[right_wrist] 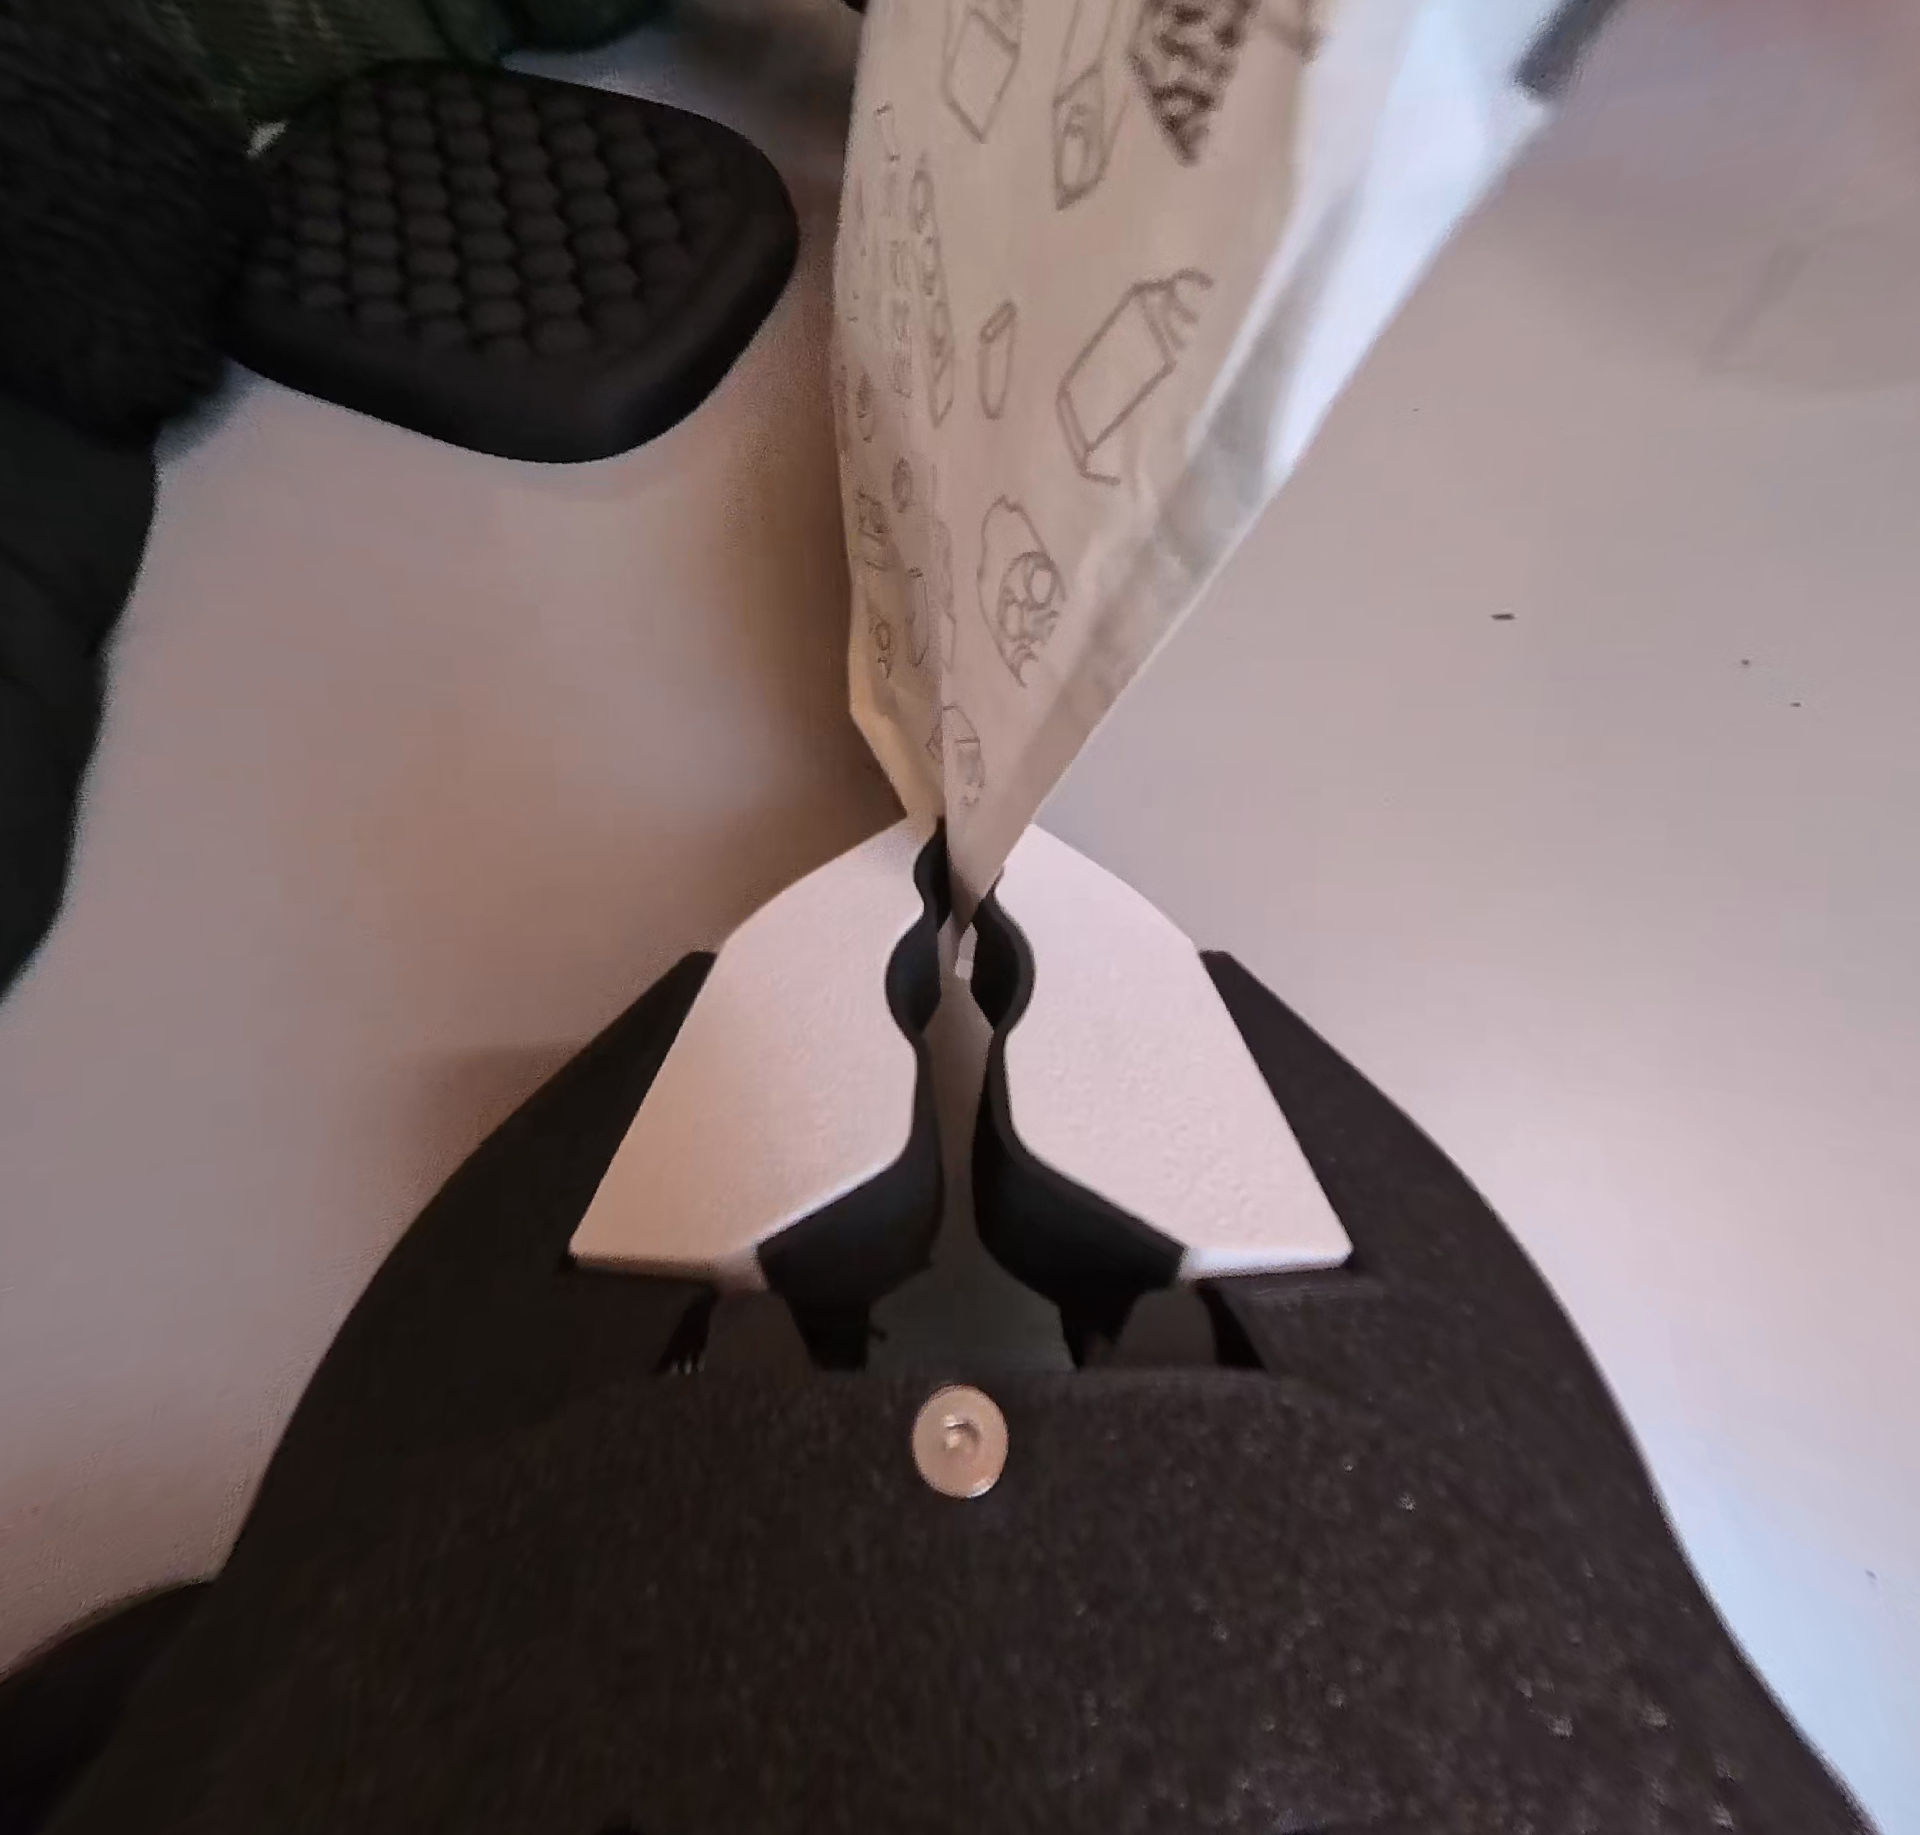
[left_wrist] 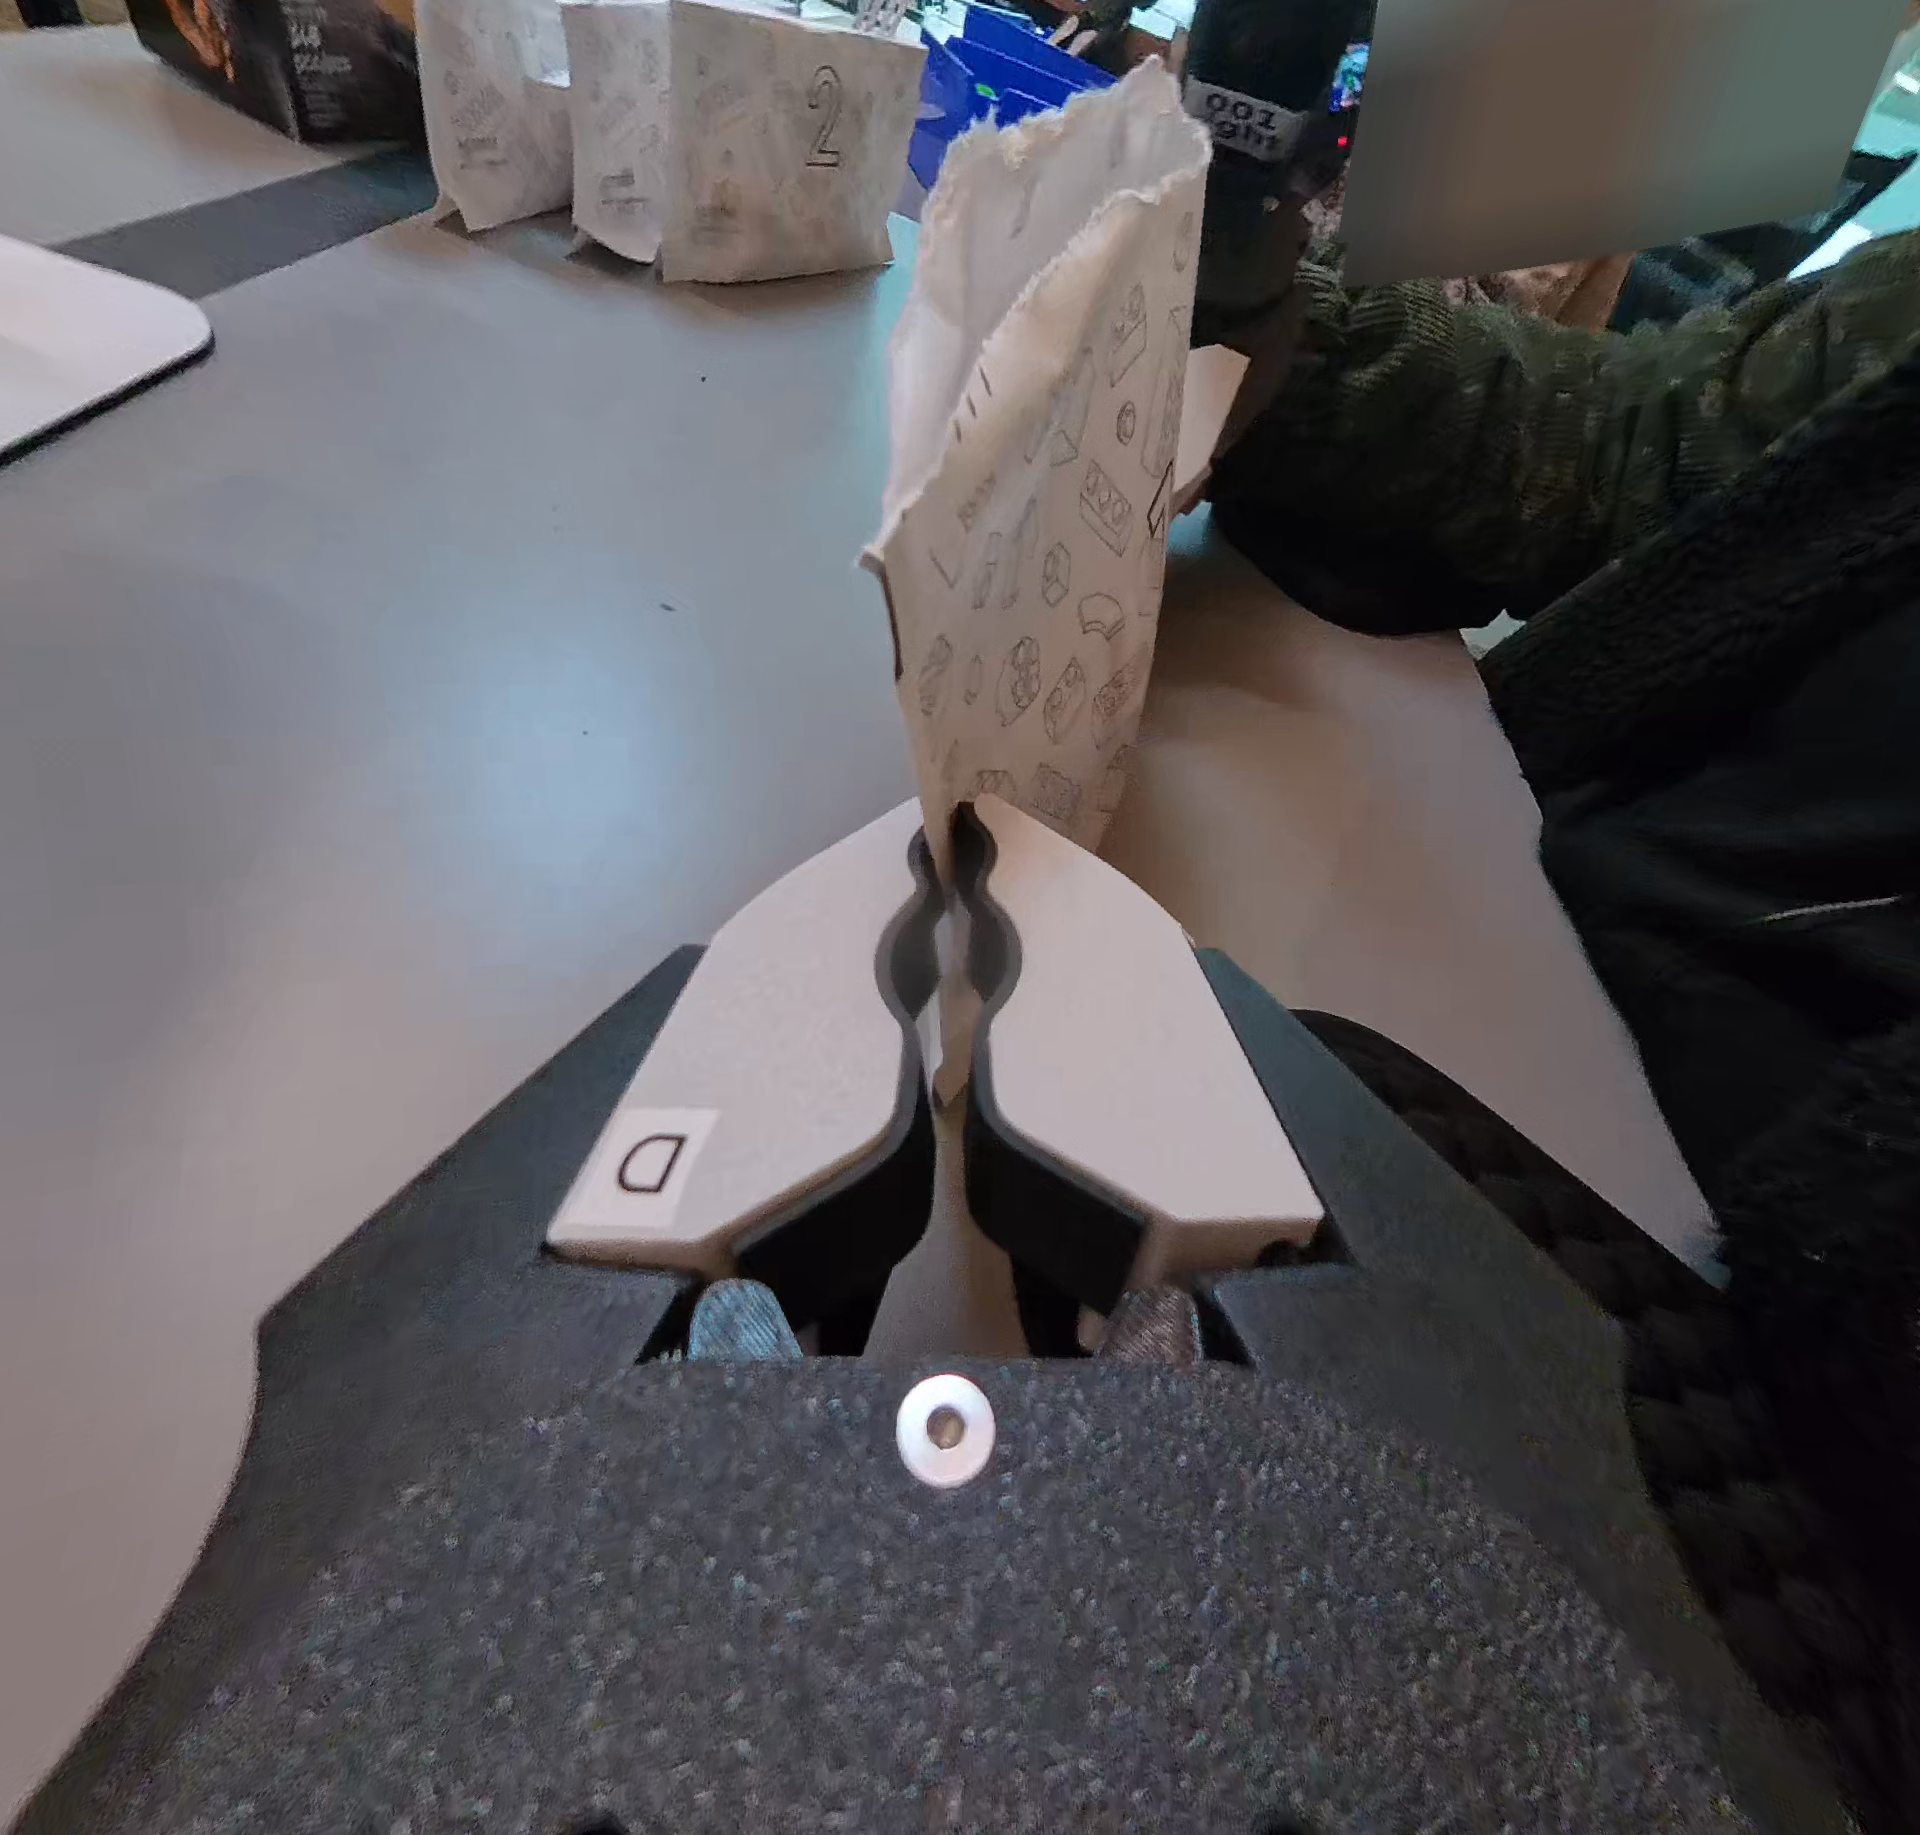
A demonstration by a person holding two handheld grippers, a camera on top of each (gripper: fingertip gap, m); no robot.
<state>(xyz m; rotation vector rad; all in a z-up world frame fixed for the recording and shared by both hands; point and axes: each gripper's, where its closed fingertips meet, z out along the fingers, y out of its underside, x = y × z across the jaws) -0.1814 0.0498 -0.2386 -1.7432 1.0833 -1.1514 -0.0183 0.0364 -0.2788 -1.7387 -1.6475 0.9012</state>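
A white paper bag (left_wrist: 1049, 497) printed with grey outline drawings of bricks stands up above the grey table (left_wrist: 436, 663), its top edge torn open and ragged. My left gripper (left_wrist: 951, 829) is shut on the bag's lower edge, with paper pinched between its wavy black pads. My right gripper (right_wrist: 961, 850) is shut on another corner of the same bag (right_wrist: 997, 351), which rises up and to the right from its tips. In the left wrist view one white finger of the right gripper (left_wrist: 1210, 414) shows behind the bag's far side, held by a person's dark-sleeved arm (left_wrist: 1558, 435).
Several more printed paper bags (left_wrist: 727, 133) stand at the back of the table beside a dark box (left_wrist: 260, 29). Blue bins (left_wrist: 997, 71) lie behind them. A white board (left_wrist: 83, 341) lies at the left edge. A black textured chair armrest (right_wrist: 499, 258) sits at the table's near edge. The grippers' ends are close to 20 cm from one another.
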